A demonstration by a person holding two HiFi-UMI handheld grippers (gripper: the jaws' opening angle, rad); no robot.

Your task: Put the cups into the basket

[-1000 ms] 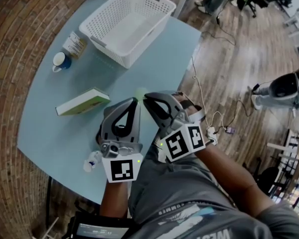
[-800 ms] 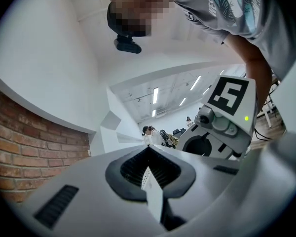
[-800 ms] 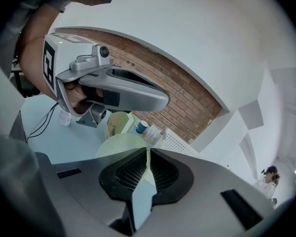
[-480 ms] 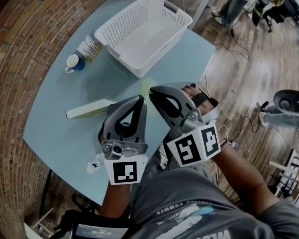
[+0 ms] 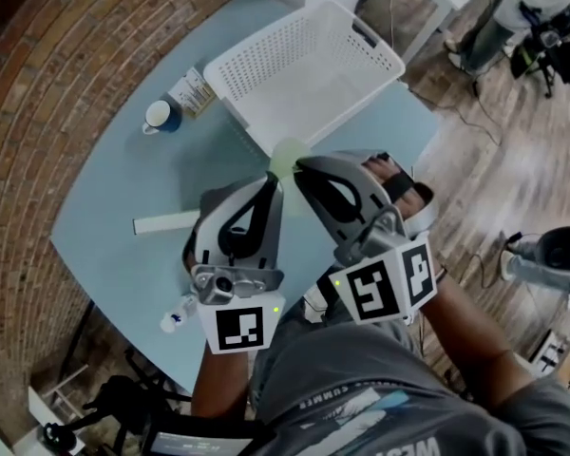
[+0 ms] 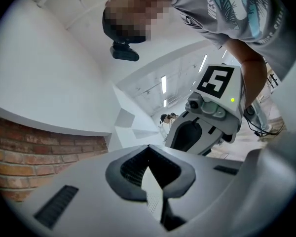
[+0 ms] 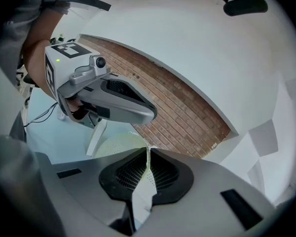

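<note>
A pale green cup with a thin dotted wall hangs above the blue table, just in front of the white basket. My left gripper and my right gripper meet at it, tips together. In the left gripper view the pads are shut on a thin pale strip of its wall. The right gripper view shows the same pinch on the cup. A blue cup with a white inside stands far left on the table.
A jar stands beside the basket's left corner. A flat book lies left of my left gripper, and a small bottle sits near the table's front edge. Wooden floor and cables lie to the right.
Both grippers have carried the pale green cup forward, closer to the basket's near wall. The head camera has turned, so the table sits lower and more to the right in the picture.
</note>
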